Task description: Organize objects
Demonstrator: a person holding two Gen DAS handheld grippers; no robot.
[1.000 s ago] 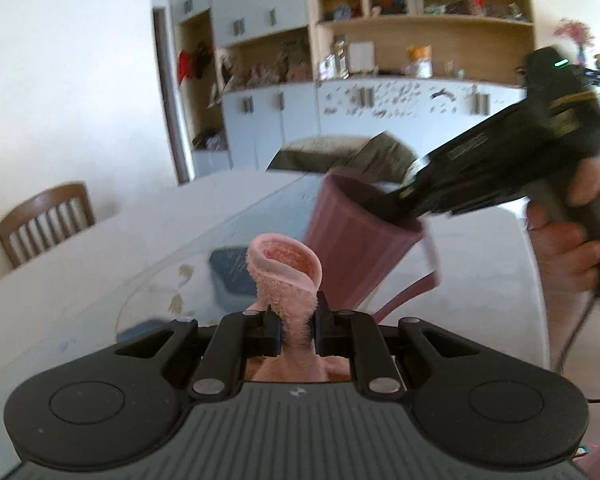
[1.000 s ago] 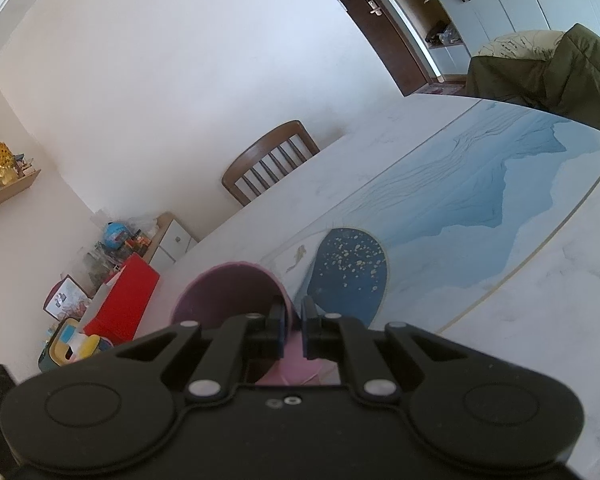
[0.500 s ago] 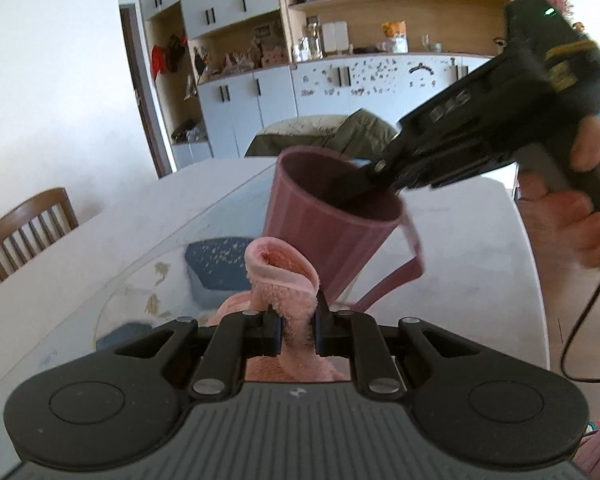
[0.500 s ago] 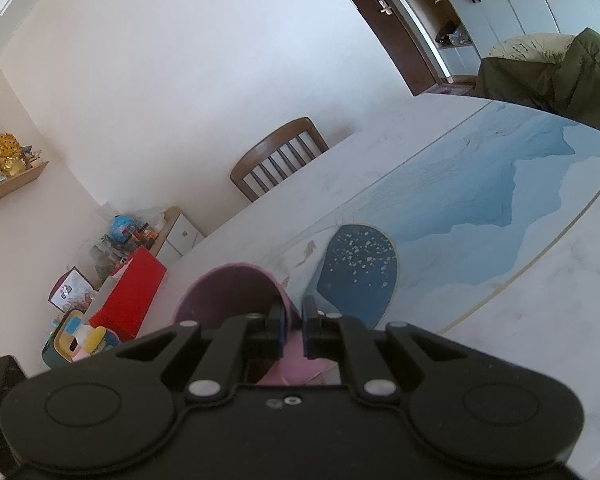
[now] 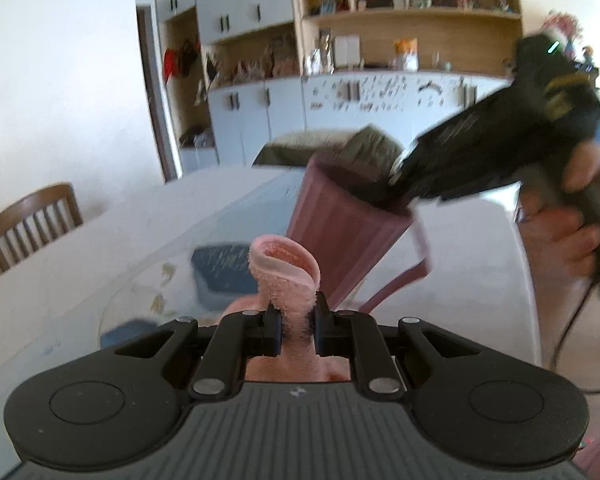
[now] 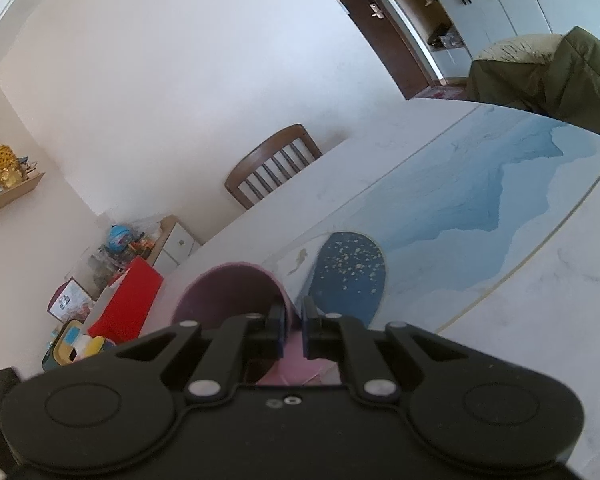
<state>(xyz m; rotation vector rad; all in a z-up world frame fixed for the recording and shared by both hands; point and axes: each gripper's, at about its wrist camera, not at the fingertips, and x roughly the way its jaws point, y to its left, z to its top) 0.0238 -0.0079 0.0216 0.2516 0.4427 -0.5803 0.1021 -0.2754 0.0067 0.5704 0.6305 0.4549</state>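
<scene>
Left wrist view is showing the left gripper (image 5: 296, 322) clenching a soft pink terry cloth with a loop standing up above the fingers (image 5: 272, 330); the cloth (image 5: 288, 276) is being held in the air above the near part of the white marble-look table (image 5: 472, 264). Right beside it, the right gripper (image 5: 398, 190), carried by a person's hand (image 5: 560, 236), is pinching the rim of a dusty-pink ribbed plastic cup with a side handle (image 5: 340, 232), tilted and lifted off the table. From the right wrist view, the fingers (image 6: 278, 332) are straddling that cup's wall (image 6: 228, 292), one inside, one outside, above the blue patterned mat (image 6: 350, 276).

Handling-wise, I'm judging the cloth as light, limp and grippy: it is folding wherever it is squeezed, so a pinch near its middle is keeping the ends from dangling wide. The cup looks light and stiff but smooth, so a rim pinch could let it swing; the wall near the handle looks the firmer hold.
</scene>
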